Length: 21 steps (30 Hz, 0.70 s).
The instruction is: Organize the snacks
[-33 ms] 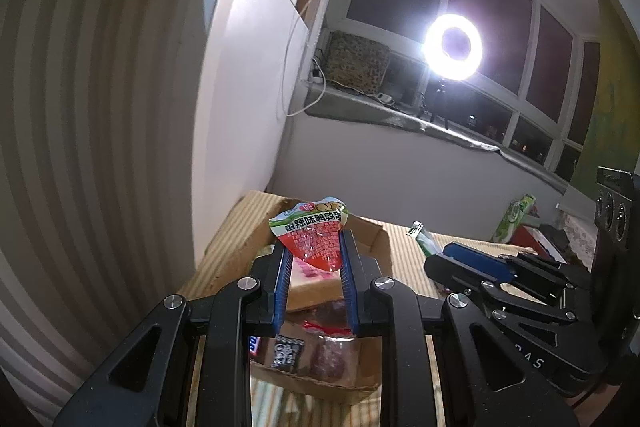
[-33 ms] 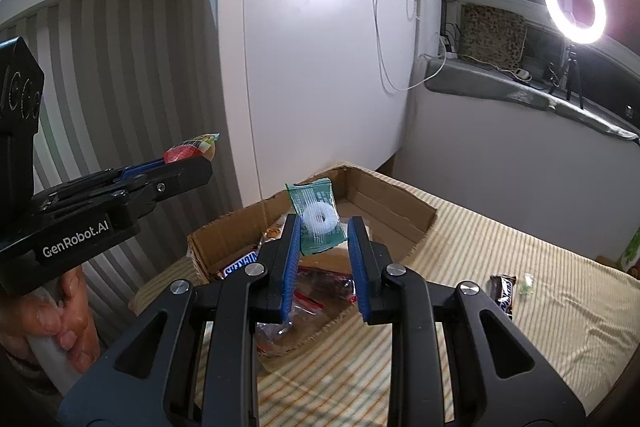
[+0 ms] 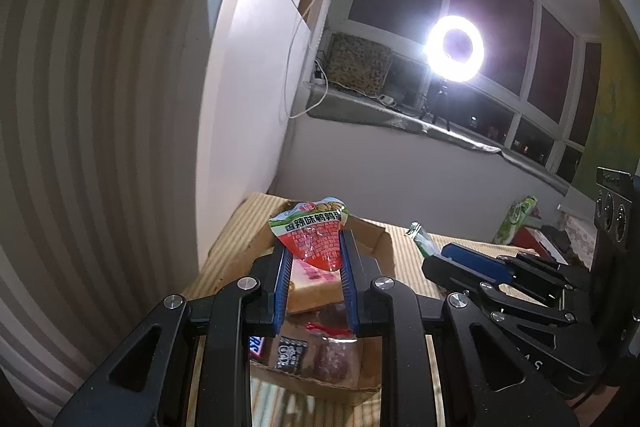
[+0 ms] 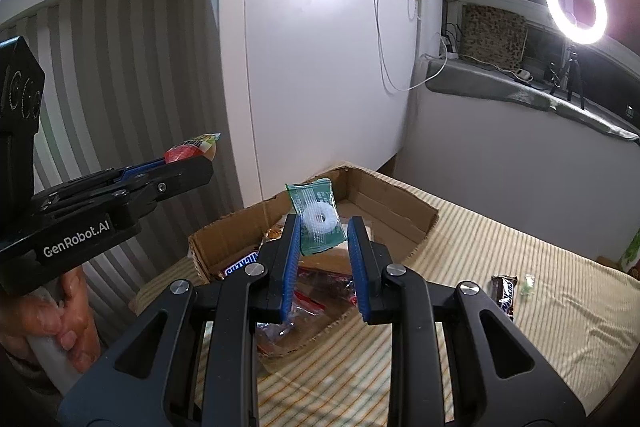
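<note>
The left gripper [image 3: 314, 253] is nearly closed, its blue pads pinching a red snack packet with a green band [image 3: 314, 241] that stands up between the fingertips above the cardboard box [image 3: 380, 247]. The right gripper [image 4: 325, 233] is likewise nearly closed on a green packet with a white ring-shaped sweet [image 4: 319, 223], held up over the same box, whose far wall [image 4: 392, 203] and flaps stand open. Inside the box lie a Snickers bar [image 4: 242, 263] against the near-left wall, a clear wrapper with red contents [image 4: 320, 287], a pink-and-tan packet [image 3: 310, 285] and a dark-labelled packet [image 3: 292, 351], loosely piled. In the right wrist view the left gripper comes in from the left, a hand [image 4: 60, 319] around its handle. Outside the box, on the striped cloth [image 4: 520, 347] to the right, lie a dark chocolate bar [image 4: 506, 293] and, just beside it, a small green sweet [image 4: 528, 283]. Further right, near the table's edge, a green packet [image 3: 516, 219] stands by a red item [image 3: 532, 241]. Behind are a ribbed wall, a white panel with a hanging cable [image 4: 384, 27], a window sill, a lit ring light [image 3: 455, 47] on a tripod, and dark window panes.
</note>
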Motion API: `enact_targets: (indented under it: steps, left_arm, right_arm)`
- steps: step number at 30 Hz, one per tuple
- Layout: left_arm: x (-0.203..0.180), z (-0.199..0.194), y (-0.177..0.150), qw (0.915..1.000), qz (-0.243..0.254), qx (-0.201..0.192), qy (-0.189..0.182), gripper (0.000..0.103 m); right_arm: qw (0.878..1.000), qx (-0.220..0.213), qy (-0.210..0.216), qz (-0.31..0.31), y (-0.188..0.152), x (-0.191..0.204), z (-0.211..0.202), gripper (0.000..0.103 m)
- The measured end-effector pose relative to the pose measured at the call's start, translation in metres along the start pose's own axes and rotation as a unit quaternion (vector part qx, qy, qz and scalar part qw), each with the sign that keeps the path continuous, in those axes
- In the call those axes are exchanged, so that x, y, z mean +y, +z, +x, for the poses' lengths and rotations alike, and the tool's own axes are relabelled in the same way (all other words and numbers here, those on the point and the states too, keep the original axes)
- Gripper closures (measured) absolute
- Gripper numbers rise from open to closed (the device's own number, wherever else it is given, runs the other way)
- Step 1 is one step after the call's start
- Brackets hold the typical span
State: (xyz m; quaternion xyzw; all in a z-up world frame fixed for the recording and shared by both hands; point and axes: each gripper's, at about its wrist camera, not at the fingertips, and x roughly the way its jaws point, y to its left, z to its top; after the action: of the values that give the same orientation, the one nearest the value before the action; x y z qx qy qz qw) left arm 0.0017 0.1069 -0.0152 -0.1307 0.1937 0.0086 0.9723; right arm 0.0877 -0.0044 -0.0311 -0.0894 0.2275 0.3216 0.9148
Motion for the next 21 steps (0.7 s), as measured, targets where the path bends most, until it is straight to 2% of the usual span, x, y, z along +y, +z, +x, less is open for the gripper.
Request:
enact_targets:
  steps: [11, 21]
  left_arm:
    - [0.005, 0.012, -0.003, 0.9999, -0.001, 0.011, 0.007, 0.082]
    - [0.017, 0.049, -0.017, 0.9982, -0.012, 0.058, 0.011, 0.08]
  right_arm:
    - [1.0, 0.021, 0.01, 0.005, -0.006, -0.002, 0.023, 0.078]
    - [0.998, 0.057, 0.02, 0.02, -0.021, -0.014, 0.07, 0.078]
